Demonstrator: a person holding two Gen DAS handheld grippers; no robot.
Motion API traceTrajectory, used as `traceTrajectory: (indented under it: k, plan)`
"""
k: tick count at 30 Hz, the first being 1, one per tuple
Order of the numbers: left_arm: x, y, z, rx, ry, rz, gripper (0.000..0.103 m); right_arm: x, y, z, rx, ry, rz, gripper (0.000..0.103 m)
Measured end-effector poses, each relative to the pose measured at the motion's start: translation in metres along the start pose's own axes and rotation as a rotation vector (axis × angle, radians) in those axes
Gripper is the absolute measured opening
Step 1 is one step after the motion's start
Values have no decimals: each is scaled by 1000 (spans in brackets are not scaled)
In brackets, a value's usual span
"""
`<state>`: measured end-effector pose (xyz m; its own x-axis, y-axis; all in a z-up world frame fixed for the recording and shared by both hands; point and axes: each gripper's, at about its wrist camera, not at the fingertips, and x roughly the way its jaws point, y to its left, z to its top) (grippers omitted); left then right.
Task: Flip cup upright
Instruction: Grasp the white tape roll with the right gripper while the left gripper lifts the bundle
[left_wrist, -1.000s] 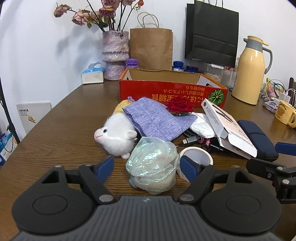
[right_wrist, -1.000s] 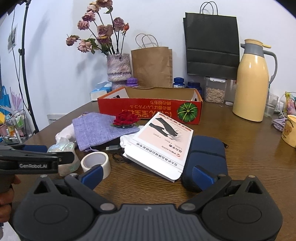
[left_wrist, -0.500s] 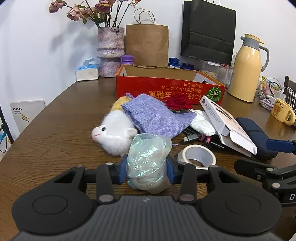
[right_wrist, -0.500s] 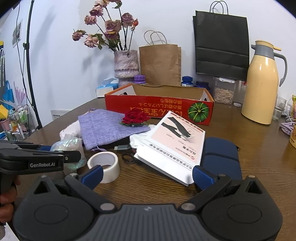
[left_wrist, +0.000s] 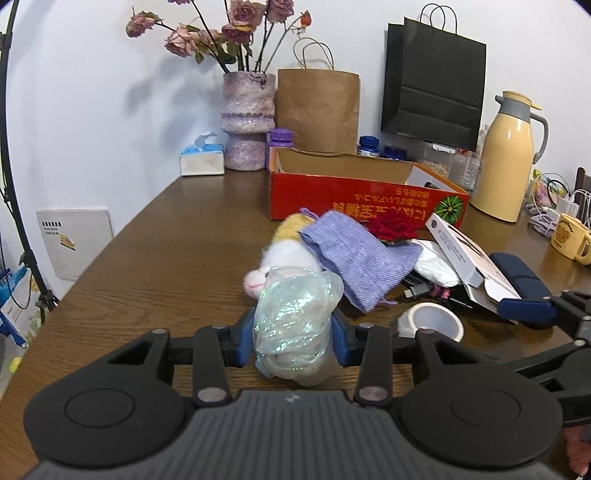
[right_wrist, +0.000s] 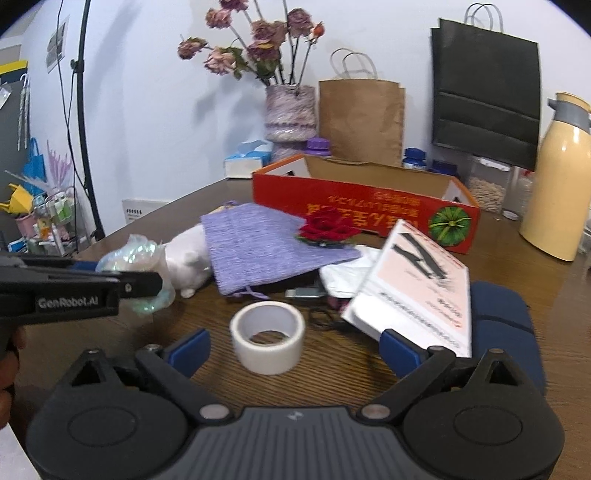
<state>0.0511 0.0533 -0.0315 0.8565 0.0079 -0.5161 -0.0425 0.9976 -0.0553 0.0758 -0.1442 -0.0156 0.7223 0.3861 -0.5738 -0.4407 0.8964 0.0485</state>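
An iridescent, crumpled-looking plastic cup (left_wrist: 295, 325) is pinched between the blue pads of my left gripper (left_wrist: 293, 341), which is shut on it low over the brown table (left_wrist: 166, 266). The cup's wider end leans up and away; I cannot make out its rim. From the right wrist view the cup (right_wrist: 136, 254) shows behind the left gripper (right_wrist: 144, 284) at the left. My right gripper (right_wrist: 293, 350) stands open, a white tape roll (right_wrist: 267, 336) between its fingers without touching them. Its blue finger (left_wrist: 528, 312) shows at the right of the left wrist view.
A white plush toy (left_wrist: 280, 258), a purple cloth pouch (left_wrist: 354, 254), a red rose (left_wrist: 393, 227), a white carton (left_wrist: 465, 254) and a navy case (left_wrist: 521, 275) crowd the table's middle. Behind them stand a red box (left_wrist: 354, 199), a vase (left_wrist: 249, 129), paper bags, a yellow thermos (left_wrist: 508, 155) and a yellow mug (left_wrist: 569, 236).
My left gripper closed on the cup, which now leans more upright between the pads. The right gripper moved forward and left until the tape roll sits between its open fingers.
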Motion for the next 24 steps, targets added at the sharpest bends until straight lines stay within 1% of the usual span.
traceTrajectory:
  k: [2, 4, 8, 10, 11, 13, 16, 24]
  plan:
    - [-2, 5, 1, 1, -3, 9, 42, 7, 4, 2, -5, 15, 5, 94]
    - [-3, 9, 2, 1, -4, 18, 42, 14, 9, 4, -3, 29, 16, 87]
    - [-4, 17, 6, -2, -9, 30, 42, 25, 14, 7, 3, 45, 16, 80]
    - [-4, 18, 7, -2, -11, 32, 42, 30, 15, 7, 8, 52, 11, 69]
    - [-5, 19, 7, 0, -13, 32, 42, 32, 16, 7, 11, 58, 12, 65]
    - [-5, 19, 9, 3, -16, 32, 42, 35, 16, 7, 21, 68, 20, 50]
    - [-6, 18, 11, 7, -19, 32, 42, 34, 15, 7, 29, 66, 31, 49]
    - [-6, 12, 23, 18, -36, 25, 42, 22, 17, 13, 16, 28, 45, 49]
